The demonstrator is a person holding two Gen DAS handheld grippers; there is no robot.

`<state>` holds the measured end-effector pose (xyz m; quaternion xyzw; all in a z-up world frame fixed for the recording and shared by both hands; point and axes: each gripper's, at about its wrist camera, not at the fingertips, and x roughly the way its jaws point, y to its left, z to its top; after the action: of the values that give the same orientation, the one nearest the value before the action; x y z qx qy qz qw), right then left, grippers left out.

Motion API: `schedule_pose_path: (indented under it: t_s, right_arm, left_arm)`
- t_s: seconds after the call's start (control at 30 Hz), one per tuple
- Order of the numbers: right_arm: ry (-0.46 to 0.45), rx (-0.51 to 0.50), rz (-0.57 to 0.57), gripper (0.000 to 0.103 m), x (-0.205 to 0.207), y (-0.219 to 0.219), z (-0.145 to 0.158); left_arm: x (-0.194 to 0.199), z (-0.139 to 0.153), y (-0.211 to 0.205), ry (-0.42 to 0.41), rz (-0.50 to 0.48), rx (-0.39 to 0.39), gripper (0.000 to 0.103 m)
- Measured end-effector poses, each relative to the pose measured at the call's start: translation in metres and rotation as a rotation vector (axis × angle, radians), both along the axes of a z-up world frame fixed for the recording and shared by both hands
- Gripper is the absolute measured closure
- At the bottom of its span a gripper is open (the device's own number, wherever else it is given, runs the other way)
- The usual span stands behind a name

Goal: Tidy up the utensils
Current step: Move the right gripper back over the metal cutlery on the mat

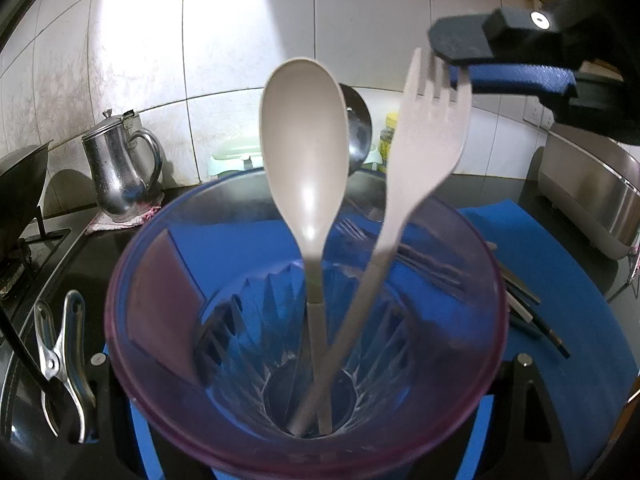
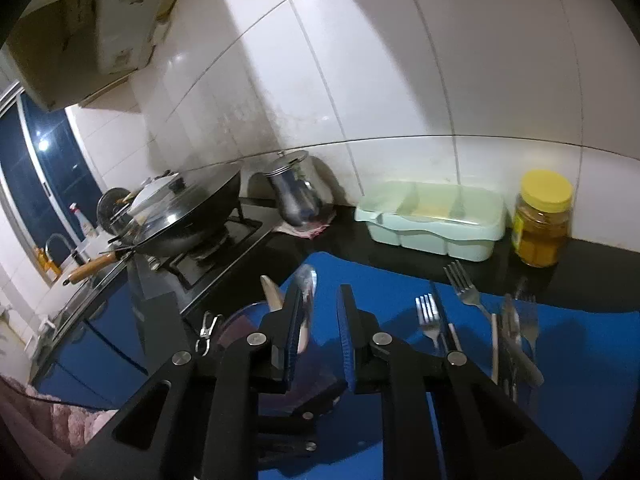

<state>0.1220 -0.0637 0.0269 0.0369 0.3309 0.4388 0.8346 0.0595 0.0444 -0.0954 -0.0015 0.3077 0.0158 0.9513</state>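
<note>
cup mouth: blocked centre by spoon, fork | left side free

Kettle, wok (stove), jar.

We see a spoon and fork standing in the cup on the mat; more forks lie toward the mat's right edge.

1 cup holding 1 spoon and 1 fork; 1 kettle; 1 jar; 1 wok.
</note>
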Motion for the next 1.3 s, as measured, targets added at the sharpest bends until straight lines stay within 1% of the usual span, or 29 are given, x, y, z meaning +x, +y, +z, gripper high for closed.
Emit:
schedule_pose_path:
  t_s: [0.07,0.17,0.23,0.27,0.3,0.37,0.47,0.63,0.77,0.83,0.97,1.1,1.23,1.3]
  right_arm:
    - [0.005,0.002,0.015,0.084,-0.001,0.003,0.0]
    - [0.046,0.018,0.027,0.084,0.002,0.003,0.0]
    - [0.068,0.03,0.018,0.081,0.005,-0.001,0.0]
    - [0.076,0.041,0.005,0.077,0.007,-0.005,0.001]
    - [0.079,0.051,-0.008,0.075,0.008,-0.008,0.002]
    - [0.083,0.074,-0.049,0.074,0.013,-0.02,0.004]
    - [0.091,0.06,-0.129,0.074,0.024,-0.038,0.003]
    - [0.141,0.002,-0.249,0.074,0.043,-0.068,-0.011]
    - [0.193,-0.052,-0.312,0.074,0.056,-0.086,-0.031]
    - [0.224,-0.097,-0.34,0.074,0.063,-0.093,-0.044]
    - [0.253,-0.186,-0.342,0.074,0.072,-0.095,-0.066]
    - [0.247,-0.288,-0.328,0.074,0.078,-0.089,-0.086]
    - [0.283,-0.296,-0.29,0.074,0.083,-0.082,-0.098]
    - [0.279,-0.317,-0.274,0.074,0.084,-0.076,-0.102]
  left_arm:
    - [-0.001,0.0,-0.001,0.0,0.0,0.0,0.018]
    - [0.0,0.0,0.0,0.0,0.0,0.0,0.018]
    - [0.0,0.0,0.0,0.0,-0.001,0.0,0.018]
    - [0.0,0.0,0.0,0.0,0.0,0.0,0.018]
    - [0.0,0.0,0.0,0.001,0.0,0.0,0.018]
    - [0.0,0.0,0.0,0.001,0.0,0.0,0.018]
    - [0.0,0.0,0.0,0.001,0.0,0.0,0.018]
    - [0.001,0.0,0.001,0.001,0.0,-0.001,0.018]
    - [0.001,0.0,0.001,0.001,0.0,-0.001,0.018]
    - [0.001,0.0,0.001,0.001,0.0,-0.001,0.018]
    - [0.001,0.0,0.001,0.002,-0.001,-0.001,0.018]
    - [0.001,0.0,0.001,0.002,0.0,-0.001,0.018]
    - [0.001,0.0,0.001,0.003,0.0,0.0,0.018]
    - [0.002,0.0,0.001,0.003,0.0,0.0,0.018]
